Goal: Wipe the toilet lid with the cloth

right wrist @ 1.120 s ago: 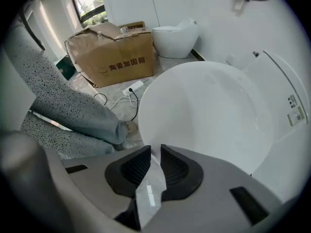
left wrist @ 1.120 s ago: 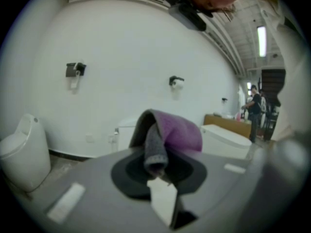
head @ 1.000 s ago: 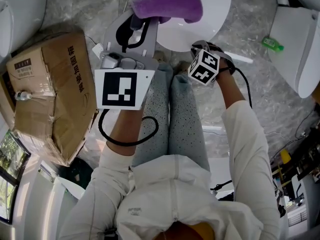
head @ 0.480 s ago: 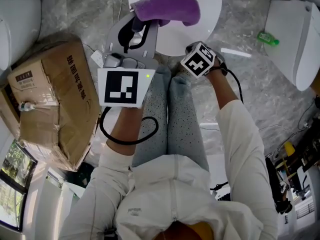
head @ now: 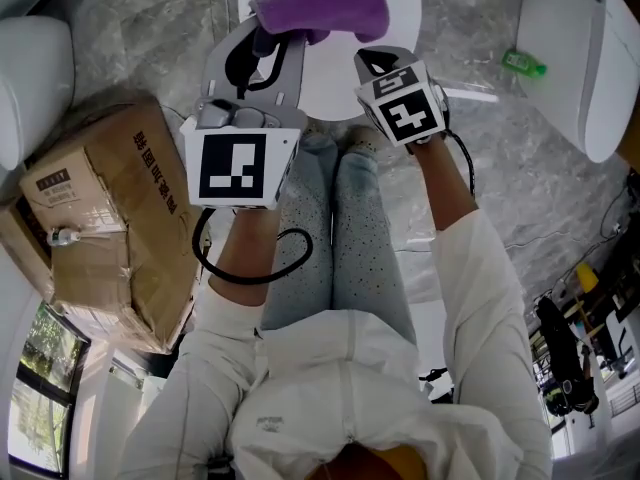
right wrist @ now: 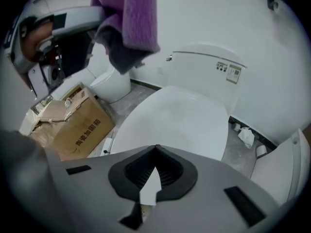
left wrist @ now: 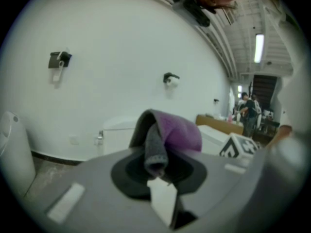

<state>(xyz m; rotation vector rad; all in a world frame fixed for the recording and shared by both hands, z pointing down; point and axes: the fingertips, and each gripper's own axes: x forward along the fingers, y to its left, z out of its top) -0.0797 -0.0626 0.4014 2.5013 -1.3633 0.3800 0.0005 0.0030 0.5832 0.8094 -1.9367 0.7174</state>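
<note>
A purple cloth (head: 318,8) hangs folded over the white toilet lid (head: 400,13) at the top of the head view. My left gripper (head: 266,43) is shut on the cloth's near edge. In the left gripper view the cloth (left wrist: 175,132) bulges up from between the shut jaws of the left gripper (left wrist: 156,168). My right gripper (head: 368,64) hovers over the lid's front right part, beside the cloth. In its own view the right gripper (right wrist: 155,171) is shut with nothing in it, above the closed lid (right wrist: 180,120), and the cloth (right wrist: 133,18) hangs at the upper left.
A taped cardboard box (head: 110,218) lies on the floor at left. A second toilet (head: 580,58) and a green bottle (head: 524,63) are at right. The person's legs (head: 340,238) stand right before the lid. The tank (right wrist: 209,69) sits behind it.
My right gripper has risen, rolled and moved up the picture over the lid's front edge. The left gripper, still holding the cloth, has shifted slightly forward.
</note>
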